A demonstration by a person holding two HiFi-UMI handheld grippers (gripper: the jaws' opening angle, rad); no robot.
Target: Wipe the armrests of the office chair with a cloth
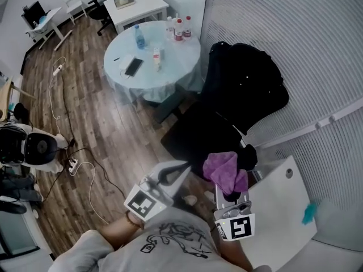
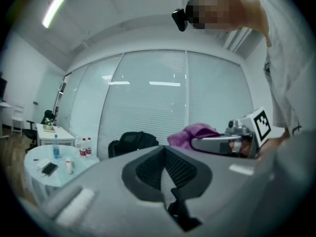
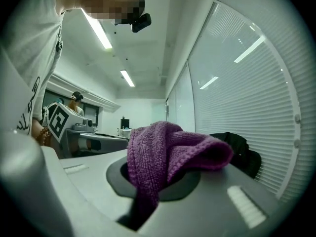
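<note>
Cloth (image 3: 163,149), purple knit, is clamped in my right claw (image 1: 229,192) and held over the near edge of the black office chair (image 1: 238,89), evidently ready for wiping. My left claw (image 1: 177,173) is closed, empty and kept aside.

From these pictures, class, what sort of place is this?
Probably an office: a black office chair, a round table with bottles and a phone, and slatted blinds.

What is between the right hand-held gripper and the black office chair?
The purple cloth, held by the right hand-held gripper; the head view shows it before the office chair.
</note>
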